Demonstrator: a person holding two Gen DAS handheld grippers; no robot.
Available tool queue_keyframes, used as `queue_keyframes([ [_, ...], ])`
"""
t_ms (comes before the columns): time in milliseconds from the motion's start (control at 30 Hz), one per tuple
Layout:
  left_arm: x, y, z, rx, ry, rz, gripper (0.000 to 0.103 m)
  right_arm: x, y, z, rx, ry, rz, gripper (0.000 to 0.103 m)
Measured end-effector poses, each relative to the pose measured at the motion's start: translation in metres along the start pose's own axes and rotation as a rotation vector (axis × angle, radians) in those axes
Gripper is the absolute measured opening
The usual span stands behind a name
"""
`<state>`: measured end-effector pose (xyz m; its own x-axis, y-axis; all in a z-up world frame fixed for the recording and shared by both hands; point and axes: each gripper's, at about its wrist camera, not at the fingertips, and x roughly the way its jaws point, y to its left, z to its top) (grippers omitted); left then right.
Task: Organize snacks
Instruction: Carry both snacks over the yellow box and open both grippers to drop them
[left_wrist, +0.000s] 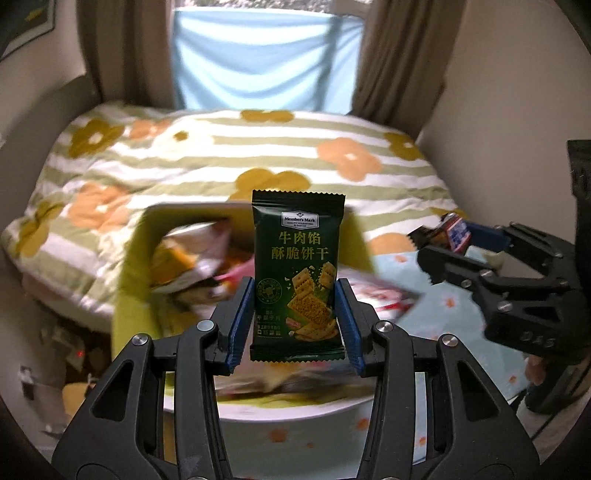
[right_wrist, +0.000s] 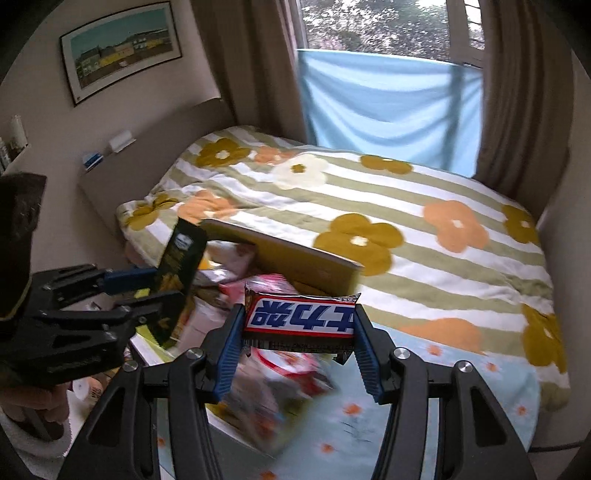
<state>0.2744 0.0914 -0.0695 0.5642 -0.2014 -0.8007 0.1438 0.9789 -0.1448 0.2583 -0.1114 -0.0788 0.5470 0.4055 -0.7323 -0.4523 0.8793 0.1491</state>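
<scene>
My left gripper (left_wrist: 295, 317) is shut on a dark green cracker packet (left_wrist: 298, 273), held upright between the blue pads; the packet (right_wrist: 181, 266) and left gripper (right_wrist: 147, 286) also show at the left of the right wrist view. My right gripper (right_wrist: 299, 332) is shut on a chocolate bar (right_wrist: 300, 319) in a brown, blue and white wrapper, held crosswise. The same bar (left_wrist: 448, 232) sits in the right gripper (left_wrist: 443, 251) at the right of the left wrist view. Below both hands lies a yellow-green box (left_wrist: 136, 258) with several snack packets (left_wrist: 192, 258) in it.
A bed with a striped flower duvet (right_wrist: 369, 199) fills the background, with curtains and a blue cloth over the window (right_wrist: 388, 103) behind. The box rests on a light blue flowered cloth (right_wrist: 424, 406). A headboard (right_wrist: 147, 155) with small items stands at the left.
</scene>
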Motion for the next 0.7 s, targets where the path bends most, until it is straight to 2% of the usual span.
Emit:
queue_keyframes([
  [167,0.022,0.053,-0.007,-0.029,0.054,0.006,0.040,0.035,0.034,0.008,0.012,0.036,0.023,0.051],
  [300,0.038,0.075,-0.012,-0.001,0.090,0.015,0.042,0.050,0.049,0.007,0.035,0.056,0.010,0.051],
  [333,0.042,0.078,-0.012,0.004,0.102,0.013,0.048,0.053,0.052,0.007,0.043,0.062,0.004,0.051],
  [367,0.048,0.081,-0.014,0.010,0.120,0.006,0.069,0.057,0.054,0.006,0.057,0.070,-0.001,0.051],
  [433,0.054,0.084,-0.019,0.018,0.130,0.004,0.102,0.060,0.056,0.003,0.074,0.082,-0.009,0.051],
  [700,0.047,0.090,-0.031,0.031,0.116,0.039,0.103,0.063,0.062,-0.003,0.099,0.125,-0.024,0.051],
])
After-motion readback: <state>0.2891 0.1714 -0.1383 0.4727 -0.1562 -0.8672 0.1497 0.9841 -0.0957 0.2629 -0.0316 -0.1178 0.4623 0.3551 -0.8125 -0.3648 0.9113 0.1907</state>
